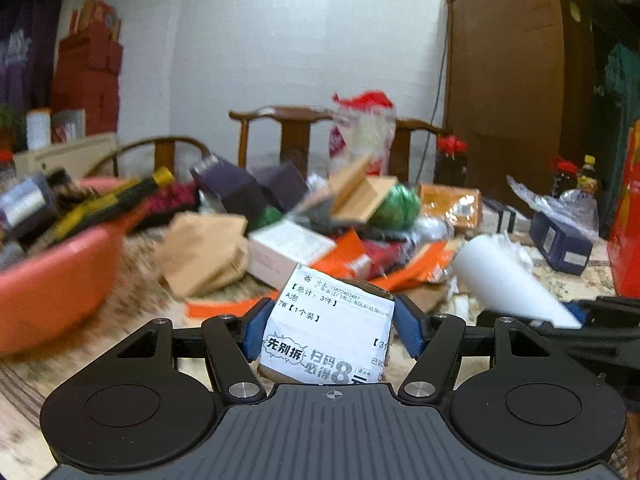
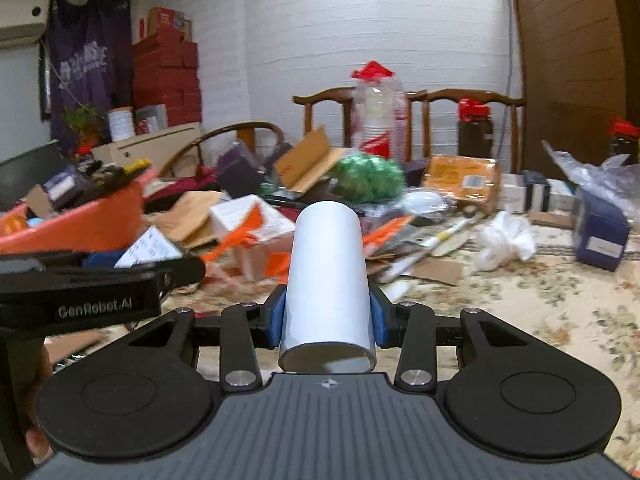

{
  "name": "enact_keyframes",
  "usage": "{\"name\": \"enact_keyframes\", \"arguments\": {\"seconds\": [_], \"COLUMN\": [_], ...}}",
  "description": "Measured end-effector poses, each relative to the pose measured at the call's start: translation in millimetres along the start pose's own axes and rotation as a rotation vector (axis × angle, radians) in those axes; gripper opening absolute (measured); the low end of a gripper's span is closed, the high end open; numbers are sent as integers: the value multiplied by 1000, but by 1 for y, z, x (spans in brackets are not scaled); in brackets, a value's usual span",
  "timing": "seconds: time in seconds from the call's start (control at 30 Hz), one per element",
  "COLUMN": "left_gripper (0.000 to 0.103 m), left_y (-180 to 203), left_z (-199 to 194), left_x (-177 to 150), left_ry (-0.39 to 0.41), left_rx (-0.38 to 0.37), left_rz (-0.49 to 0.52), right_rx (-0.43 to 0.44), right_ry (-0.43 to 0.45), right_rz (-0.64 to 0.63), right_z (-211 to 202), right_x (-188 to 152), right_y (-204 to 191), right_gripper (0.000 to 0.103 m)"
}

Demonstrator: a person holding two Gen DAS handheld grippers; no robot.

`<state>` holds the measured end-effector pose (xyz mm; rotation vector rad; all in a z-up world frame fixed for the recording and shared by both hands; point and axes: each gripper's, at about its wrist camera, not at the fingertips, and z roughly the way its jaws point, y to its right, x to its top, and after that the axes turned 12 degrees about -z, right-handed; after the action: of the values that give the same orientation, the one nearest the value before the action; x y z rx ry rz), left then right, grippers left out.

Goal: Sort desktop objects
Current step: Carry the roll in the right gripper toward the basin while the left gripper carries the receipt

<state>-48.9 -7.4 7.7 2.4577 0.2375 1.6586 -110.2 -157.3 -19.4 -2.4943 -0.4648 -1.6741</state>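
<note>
My left gripper (image 1: pixel 330 322) is shut on a small cardboard parcel (image 1: pixel 328 332) with a white printed shipping label, held above the table. My right gripper (image 2: pixel 327 312) is shut on a white cardboard tube (image 2: pixel 327 280) that points forward along the fingers. The same white tube (image 1: pixel 508 280) shows at the right of the left wrist view, and the left gripper with the labelled parcel (image 2: pixel 150 250) shows at the left of the right wrist view. A pink basin (image 1: pixel 52 272) with several items in it sits at the left.
A pile of boxes, brown bags, orange packaging and a green bundle (image 2: pixel 370 178) covers the table's middle. A dark blue box (image 2: pixel 600 236) and crumpled white plastic (image 2: pixel 506 240) lie right. Wooden chairs (image 2: pixel 472 100) stand behind. The floral tablecloth (image 2: pixel 540 312) shows at the front right.
</note>
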Motion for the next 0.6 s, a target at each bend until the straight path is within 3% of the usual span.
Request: {"name": "enact_keyframes", "arguments": {"seconds": [0.37, 0.6], "left_gripper": [66, 66], "left_y": [-47, -82], "left_z": [-51, -68], "left_x": [37, 51], "left_ry": [124, 157], "left_rx": [90, 148], "left_rz": [7, -30], "right_rx": [124, 188], "right_ry": [110, 115], "right_rz": [-78, -100], "right_z": [-18, -3], "right_x": [58, 82], "right_y": [-65, -104], "right_gripper": [46, 46]}}
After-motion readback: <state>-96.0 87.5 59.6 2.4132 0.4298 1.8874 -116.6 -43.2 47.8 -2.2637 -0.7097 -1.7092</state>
